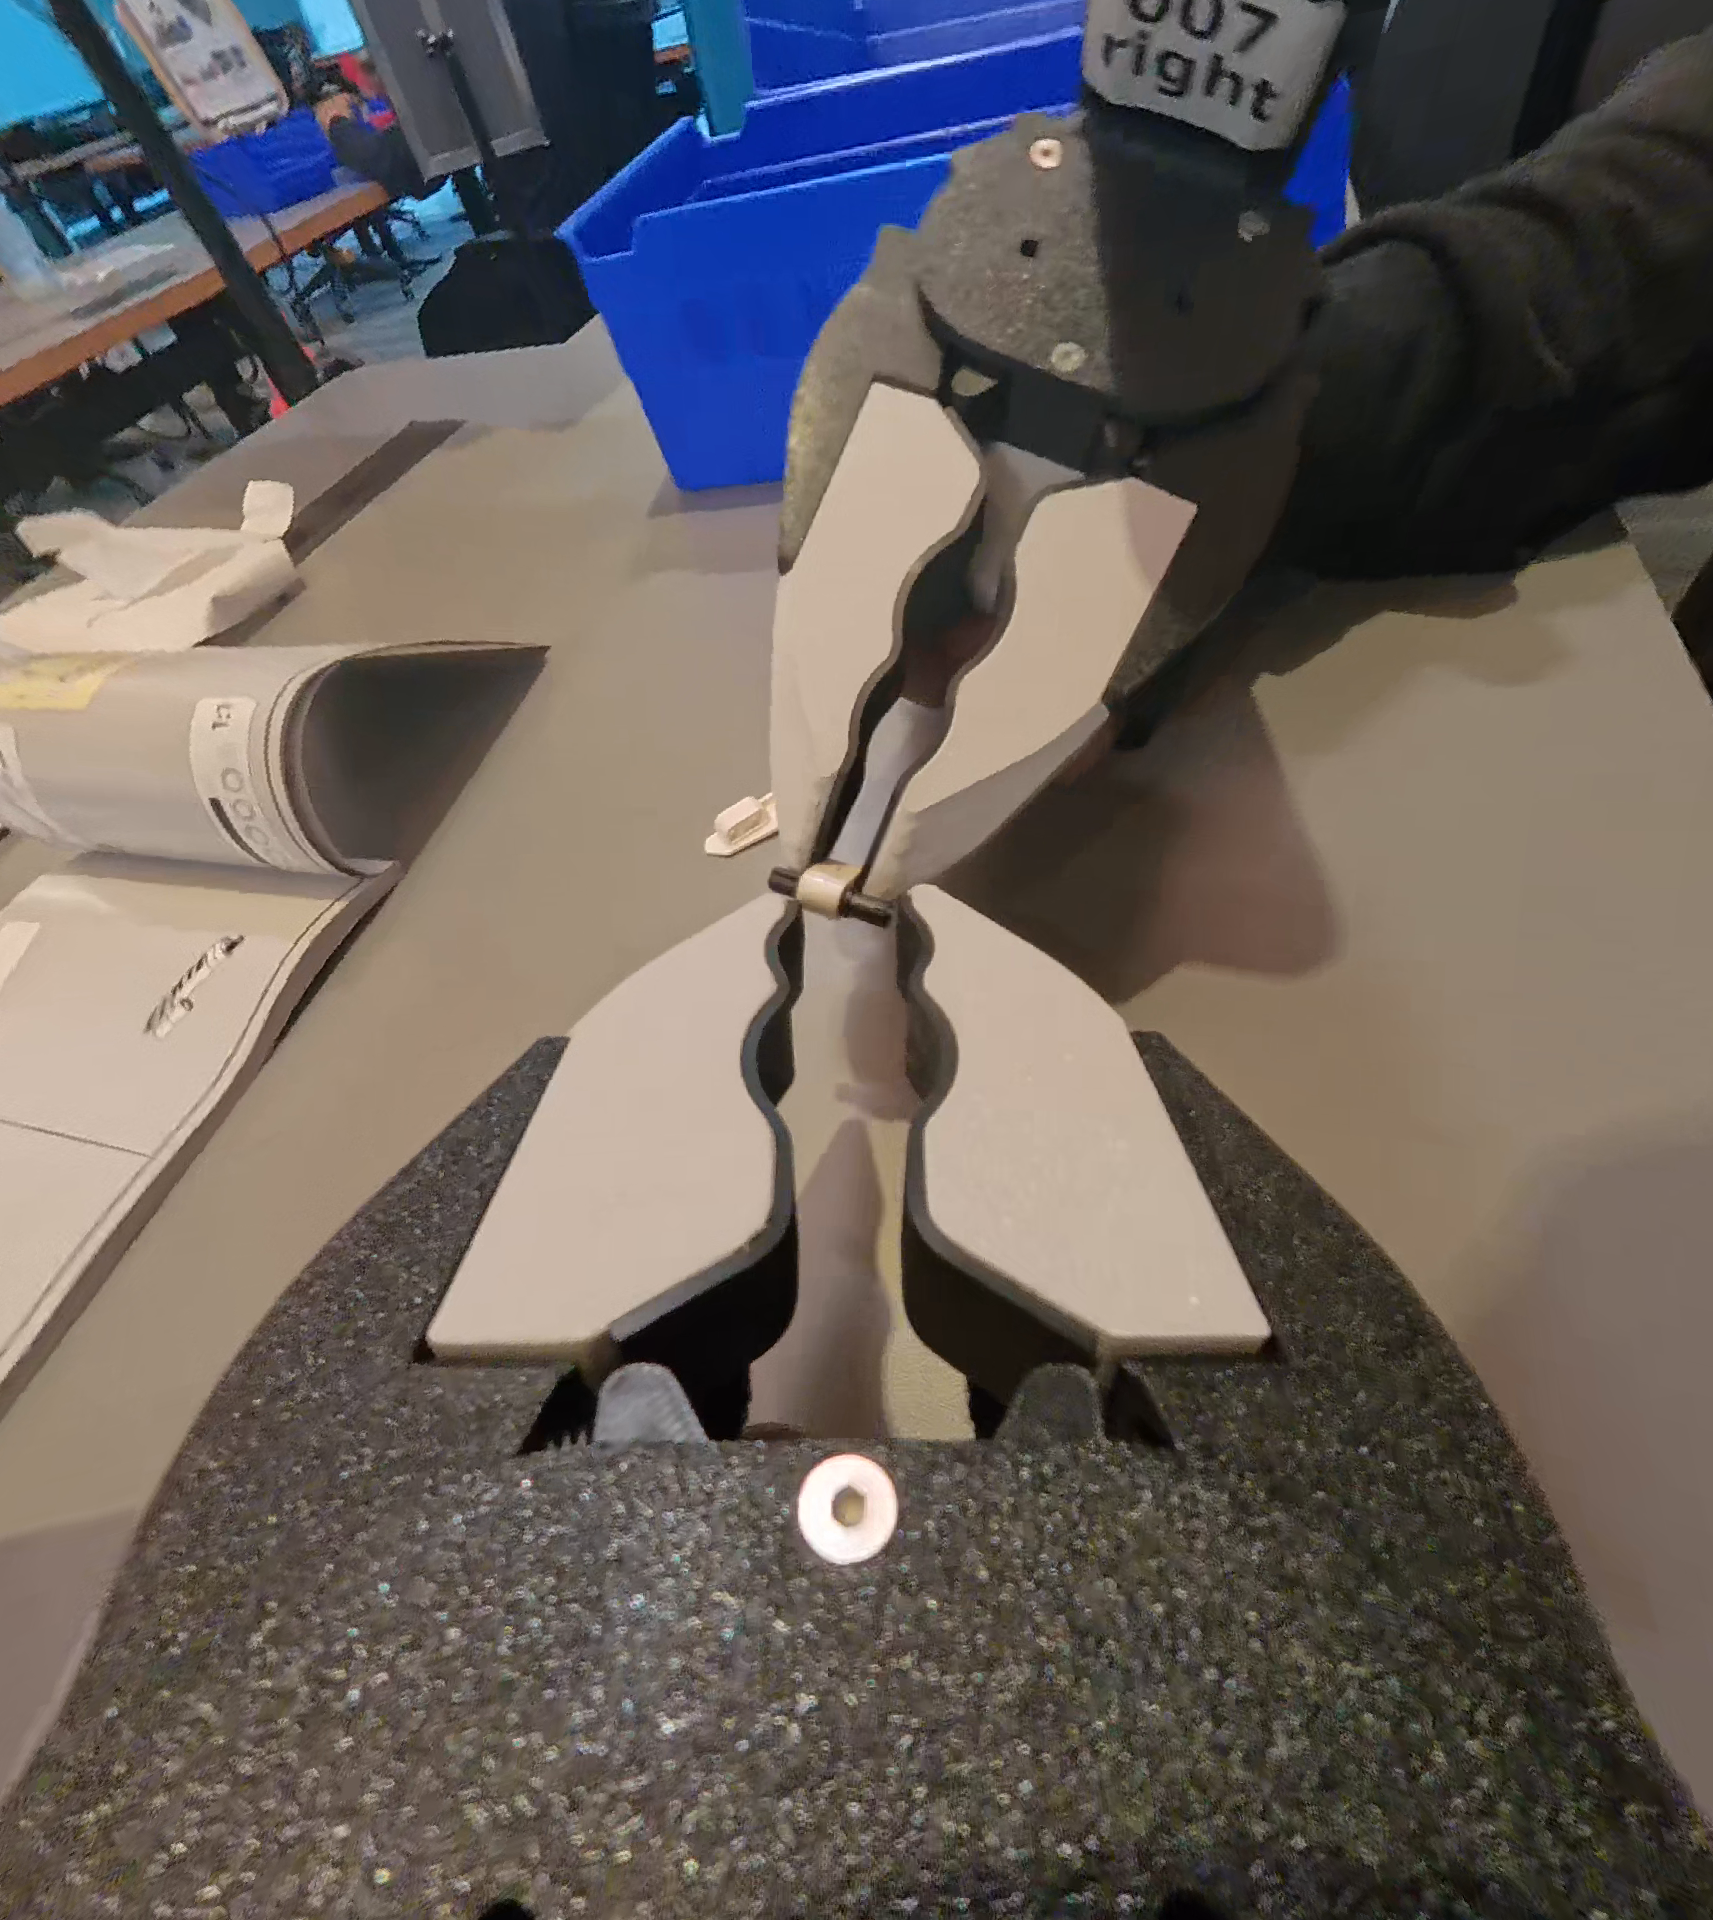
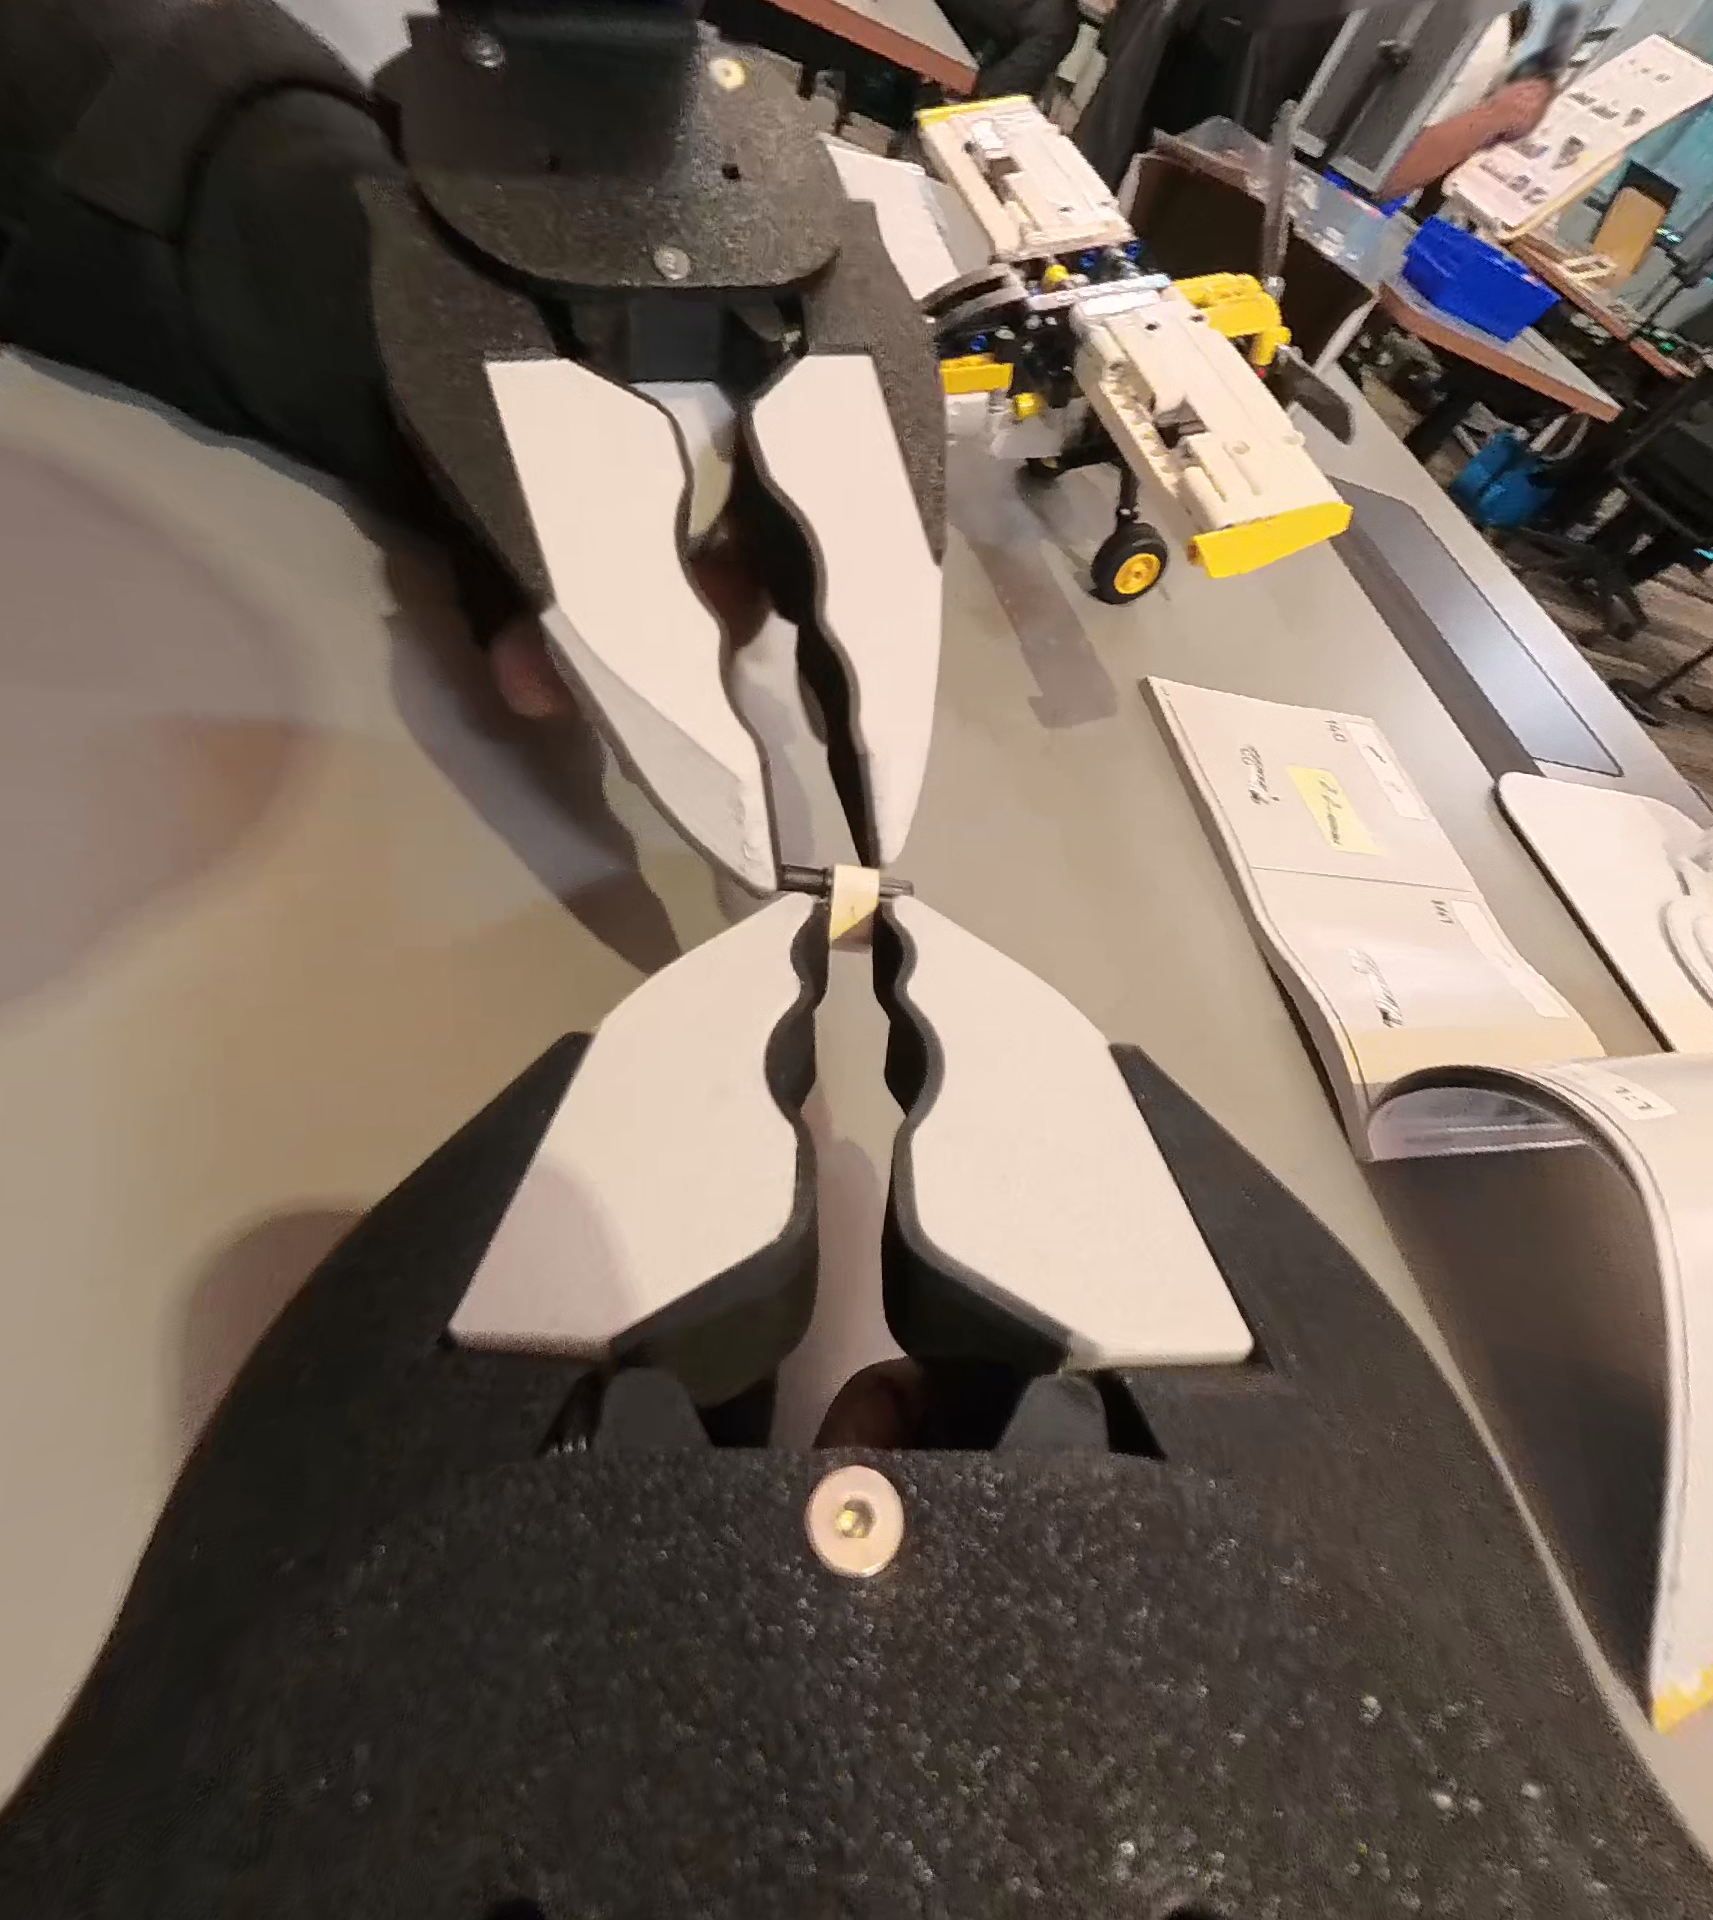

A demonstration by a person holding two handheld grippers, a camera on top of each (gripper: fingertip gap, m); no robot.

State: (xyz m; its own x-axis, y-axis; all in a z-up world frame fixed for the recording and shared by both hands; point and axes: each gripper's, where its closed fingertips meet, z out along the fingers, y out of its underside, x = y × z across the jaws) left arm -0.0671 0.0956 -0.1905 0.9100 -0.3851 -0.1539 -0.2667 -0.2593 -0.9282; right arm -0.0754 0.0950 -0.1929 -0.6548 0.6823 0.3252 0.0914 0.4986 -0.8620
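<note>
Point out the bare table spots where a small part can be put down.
Free: the grey table right of the two meeting tools, and the strip between them and the open booklet. Crowded: the far edge by the blue bin, and beside the white-and-yellow brick model.

I am working in a shared workshop or lab, at a grey worktable point(image 2: 1091, 852). On it, well beyond my jaws, stands a white and yellow brick-built model aircraft point(image 2: 1132, 343), with open instruction booklets point(image 2: 1351, 883) lying nearer than it. Blue plastic bins point(image 1: 727, 281) sit at the table's far end, and past them are more long benches point(image 1: 104, 281) with clutter, chairs and posters.
</note>
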